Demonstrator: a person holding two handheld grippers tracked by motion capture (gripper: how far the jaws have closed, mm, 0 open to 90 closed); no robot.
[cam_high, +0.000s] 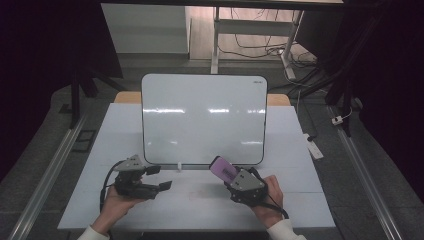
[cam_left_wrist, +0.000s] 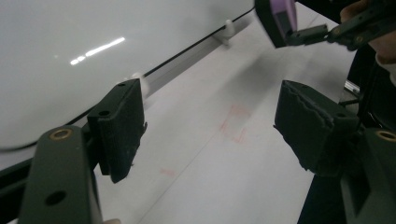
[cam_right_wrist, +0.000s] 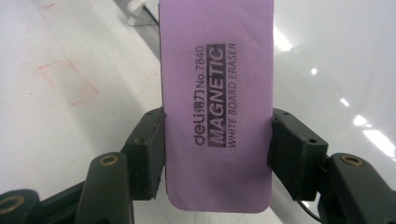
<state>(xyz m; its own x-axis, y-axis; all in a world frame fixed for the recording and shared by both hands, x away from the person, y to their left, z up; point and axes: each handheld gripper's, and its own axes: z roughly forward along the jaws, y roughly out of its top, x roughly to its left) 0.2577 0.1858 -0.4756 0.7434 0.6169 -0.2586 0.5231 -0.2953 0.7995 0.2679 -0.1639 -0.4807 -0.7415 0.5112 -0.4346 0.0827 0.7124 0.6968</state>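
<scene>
A white board (cam_high: 203, 117) stands propped up on the table's middle, its face blank. My right gripper (cam_high: 227, 175) is shut on a purple magnetic whiteboard eraser (cam_high: 223, 169) (cam_right_wrist: 215, 98), held just off the board's lower right corner; the jaws clamp its two long sides. In the left gripper view the eraser (cam_left_wrist: 278, 18) hangs at top right in the other gripper. My left gripper (cam_high: 159, 178) (cam_left_wrist: 210, 135) rests open near the table's front left, nothing between its pads, pointing toward the board's lower edge (cam_left_wrist: 187, 51).
The white table (cam_high: 125, 200) bears faint red marks (cam_left_wrist: 236, 123) in front of the board. Small white clips (cam_high: 178, 165) hold the board's bottom edge. Behind the table are a desk frame and cables (cam_high: 260, 47) on the floor; metal rails (cam_high: 50, 170) flank both sides.
</scene>
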